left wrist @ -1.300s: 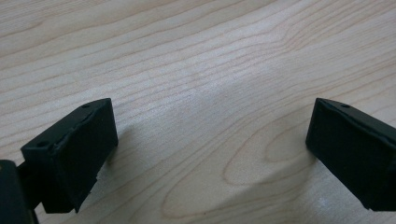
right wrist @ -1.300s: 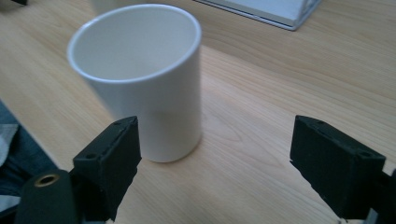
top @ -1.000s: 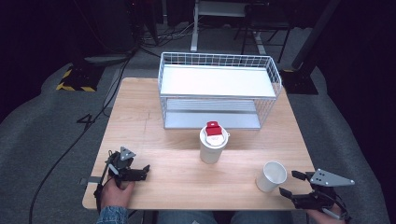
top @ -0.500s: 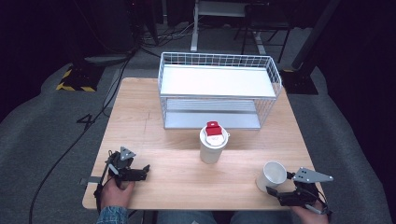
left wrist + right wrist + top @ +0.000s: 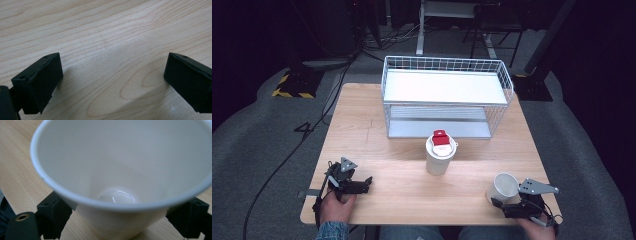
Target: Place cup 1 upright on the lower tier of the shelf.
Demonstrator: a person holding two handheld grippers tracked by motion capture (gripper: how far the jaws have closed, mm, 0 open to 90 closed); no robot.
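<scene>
1. We see the right gripper point(image 5: 501, 204) at the table's near right corner, low over the wood. Its jaws flank the lower body of the open paper cup point(image 5: 503, 187).
2. In the right gripper view the open paper cup point(image 5: 120, 170) sits between both black jaws, its mouth toward the camera and a small wet patch at its bottom. We cannot tell whether the pads press its wall or merely stand beside it. The jaws have just been closing, with the cup between them.
3. The open paper cup stands just inside the table point(image 5: 407, 200) front edge, near the right edge. Little wood remains on those two sides.
4. We see the left gripper point(image 5: 364, 184) resting near the front left corner, held by a hand point(image 5: 336, 205). Its jaws are spread wide with nothing between them; in the left gripper view we see bare wood grain between them.
5. The lidded cup point(image 5: 440, 153) with a red tab on top stands at mid table, well apart from both grippers.
6. The wire basket point(image 5: 447, 95) occupies the far half of the table, its front wall just behind the lidded cup.
7. Open wood lies between the two grippers along the front edge, and left of the lidded cup up to the basket.
</scene>
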